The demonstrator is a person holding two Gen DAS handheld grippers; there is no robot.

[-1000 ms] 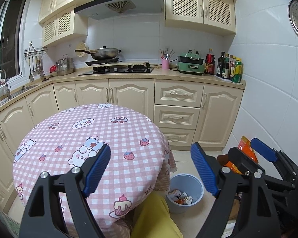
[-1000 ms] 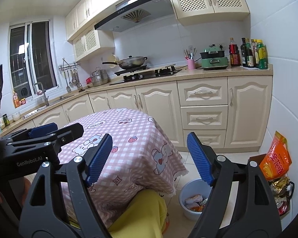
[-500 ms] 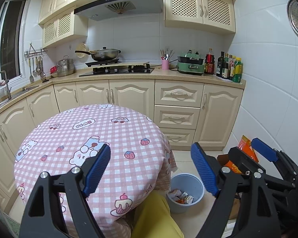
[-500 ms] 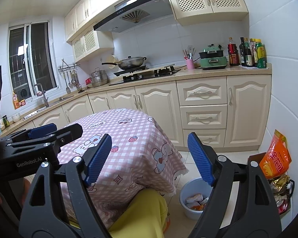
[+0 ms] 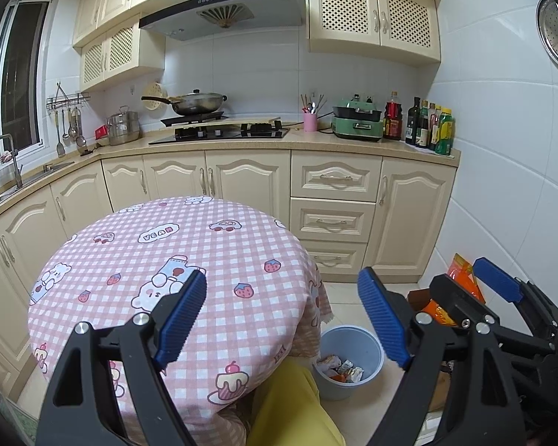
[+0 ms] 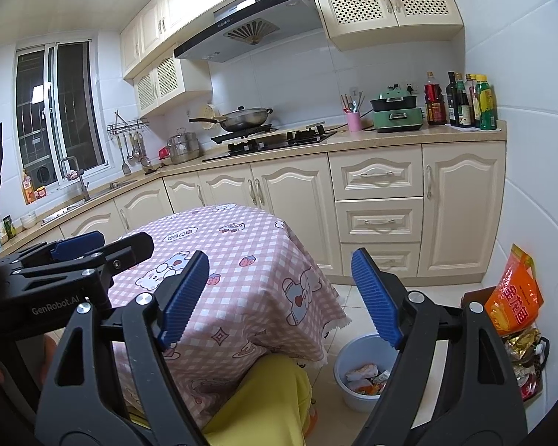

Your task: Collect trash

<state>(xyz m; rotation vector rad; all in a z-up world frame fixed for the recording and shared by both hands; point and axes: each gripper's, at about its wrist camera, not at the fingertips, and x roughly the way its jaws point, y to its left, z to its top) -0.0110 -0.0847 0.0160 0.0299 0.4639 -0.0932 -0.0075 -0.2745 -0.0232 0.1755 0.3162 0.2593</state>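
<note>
A small grey-blue trash bin [image 5: 348,356] stands on the floor right of the round table [image 5: 160,260], with several wrappers [image 5: 340,366] inside; it also shows in the right wrist view [image 6: 361,375]. My left gripper [image 5: 282,316] is open and empty, held above the table's near edge. My right gripper [image 6: 279,297] is open and empty, held beside it on the right, above the bin; it also shows in the left wrist view [image 5: 496,284]. No trash shows on the pink checked tablecloth [image 6: 241,256].
An orange snack bag [image 6: 517,293] and shiny wrappers in a box [image 6: 526,356] sit on the floor by the right wall. Cream cabinets [image 5: 334,204] and a counter with stove, wok and bottles run behind. A yellow-trousered leg [image 5: 290,409] is below.
Both grippers have shifted only slightly; the view has barely moved. Both stay open and empty.
</note>
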